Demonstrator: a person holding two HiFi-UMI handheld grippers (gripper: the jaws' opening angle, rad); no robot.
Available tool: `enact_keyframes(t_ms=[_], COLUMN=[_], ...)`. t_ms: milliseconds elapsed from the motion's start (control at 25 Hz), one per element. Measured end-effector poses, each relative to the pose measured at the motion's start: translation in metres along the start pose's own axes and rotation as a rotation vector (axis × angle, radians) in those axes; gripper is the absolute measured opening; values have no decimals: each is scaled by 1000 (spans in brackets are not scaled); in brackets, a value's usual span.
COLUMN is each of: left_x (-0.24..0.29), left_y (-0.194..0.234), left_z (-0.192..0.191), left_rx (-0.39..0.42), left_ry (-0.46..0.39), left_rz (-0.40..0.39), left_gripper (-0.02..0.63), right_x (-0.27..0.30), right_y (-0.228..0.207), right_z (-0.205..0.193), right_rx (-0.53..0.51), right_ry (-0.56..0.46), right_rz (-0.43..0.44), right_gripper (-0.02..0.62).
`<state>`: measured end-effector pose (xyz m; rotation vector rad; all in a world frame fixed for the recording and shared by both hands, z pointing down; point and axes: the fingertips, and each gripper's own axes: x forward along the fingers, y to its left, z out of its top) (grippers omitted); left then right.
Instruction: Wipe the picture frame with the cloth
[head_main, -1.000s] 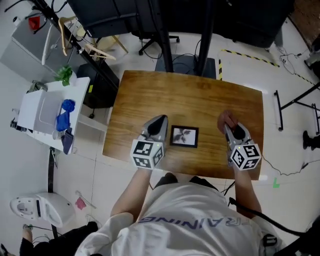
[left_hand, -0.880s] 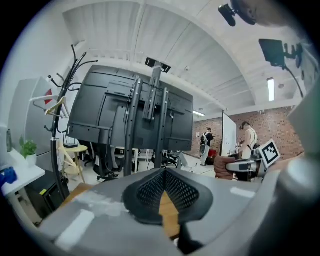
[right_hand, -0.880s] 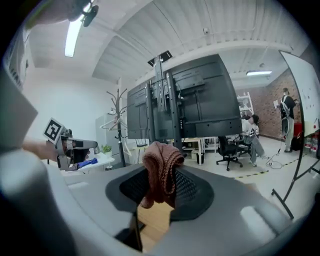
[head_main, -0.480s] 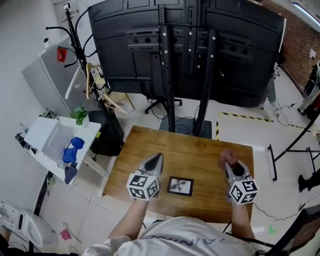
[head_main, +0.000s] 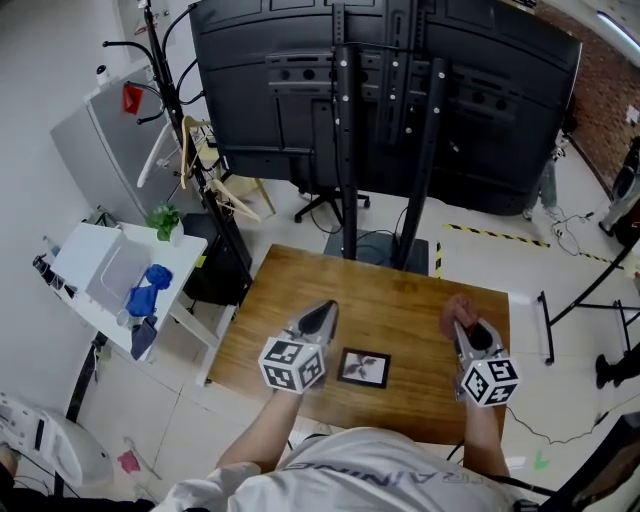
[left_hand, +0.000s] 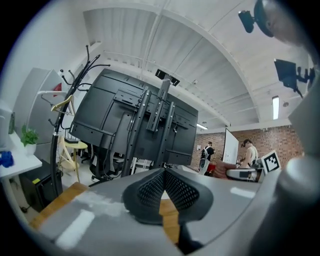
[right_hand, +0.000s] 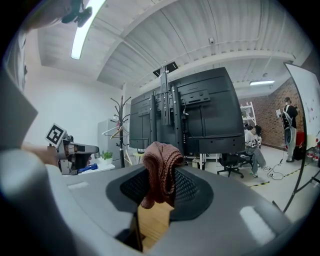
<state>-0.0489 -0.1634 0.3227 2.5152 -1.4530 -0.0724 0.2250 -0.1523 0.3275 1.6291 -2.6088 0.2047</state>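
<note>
- the picture frame (head_main: 363, 368) lay flat on the wooden table (head_main: 400, 300), near the front edge and about midway between the two grippers. nothing touched it.
- the left gripper (head_main: 322, 312) hung over the table just left of the frame. its own view showed the jaws pressed together with nothing between them.
- the right gripper (head_main: 463, 325) was over the right side of the table, apart from the frame. its jaws were clamped on the reddish-brown knitted cloth (right_hand: 160, 170), which bunched up above the tips and hung down between them.
- in the head view the cloth showed as a small brownish lump at the tip of the right gripper, above bare wood and not over the frame.
- a large black screen (head_main: 390, 90) on a dark two-post stand (head_main: 345, 210) rose straight behind the far edge of the table and filled most of both gripper views.
- a black coat rack (head_main: 165, 60) with wooden hangers (head_main: 230, 205) stood at the left of the screen.
- a white side table (head_main: 110, 275) sat on the floor left of the wooden table, with a blue object (head_main: 145, 290) and a small green plant (head_main: 163, 218) on it.
- yellow-and-black tape (head_main: 500, 236) ran across the floor behind the table at the right.
- people stood far back by a brick wall (left_hand: 285, 145) in both gripper views.
</note>
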Motion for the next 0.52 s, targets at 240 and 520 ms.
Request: enact_keyframes(t_ms=[240,520], left_x=[2,5], left_y=[-9,-1], left_z=[8,0], left_rx=[-12,11], left_ry=[-12,17], left_rz=[-35,-7], left_gripper=[4,3], right_x=[-2,-4], right_y=[3,4], right_z=[-1,-2], right_rx=[-10,0], right_ry=[7,1], right_rz=[-8,-18], right_gripper=[110,109])
